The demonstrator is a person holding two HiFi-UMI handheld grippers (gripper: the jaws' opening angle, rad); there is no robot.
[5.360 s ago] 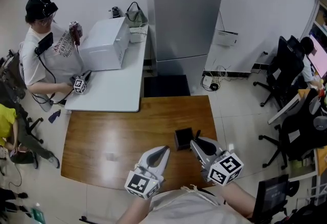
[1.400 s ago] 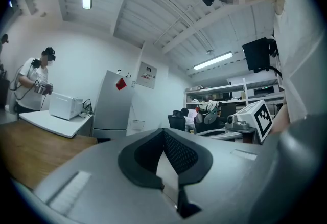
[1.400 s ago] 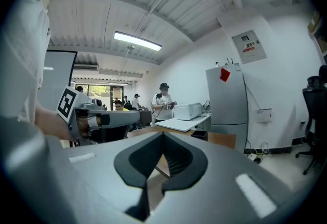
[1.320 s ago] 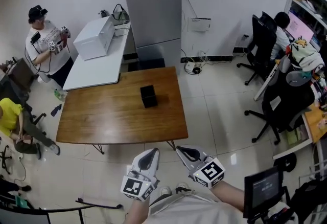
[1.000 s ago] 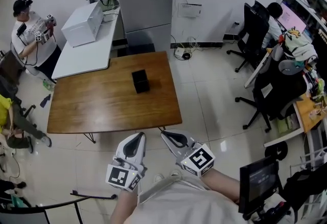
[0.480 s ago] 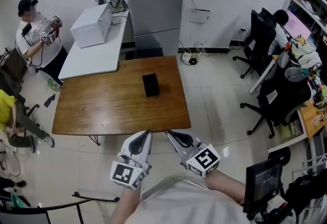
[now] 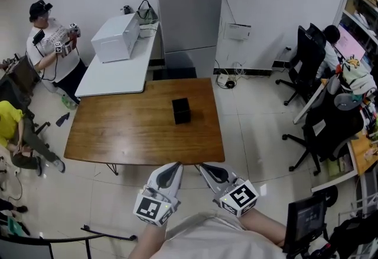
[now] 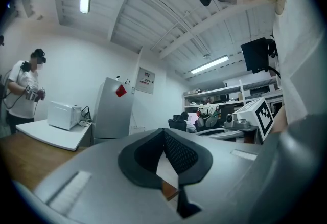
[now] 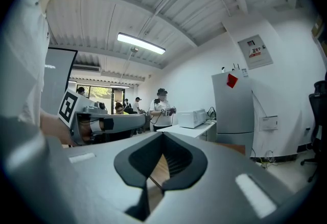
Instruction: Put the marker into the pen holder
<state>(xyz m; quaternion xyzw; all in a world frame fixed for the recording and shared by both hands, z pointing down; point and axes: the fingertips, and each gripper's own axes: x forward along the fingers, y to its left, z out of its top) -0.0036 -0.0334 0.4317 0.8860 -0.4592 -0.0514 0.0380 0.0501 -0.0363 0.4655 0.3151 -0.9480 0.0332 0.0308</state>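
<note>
The black pen holder [image 7: 181,110] stands upright on the wooden table [image 7: 118,133], right of its middle. No marker shows in any view. Both grippers are held low near my body, over the floor on the near side of the table's front edge and well away from the holder. My left gripper [image 7: 173,165] is shut with nothing between its pads. My right gripper [image 7: 204,166] is shut and empty too. In the left gripper view the jaws [image 8: 164,133] meet at their tips, and the right gripper [image 9: 162,135] looks the same in its own view.
A white table [image 7: 118,71] with a white box [image 7: 116,38] adjoins the wooden one at the back, beside a grey cabinet [image 7: 190,9]. A person [image 7: 50,45] holding grippers stands at far left. Office chairs [image 7: 319,122] and desks fill the right side.
Five seconds ago both grippers hovered over the table beside the pen holder; now they hang off its front edge. Over the last second the view has swung slightly, the grippers staying shut.
</note>
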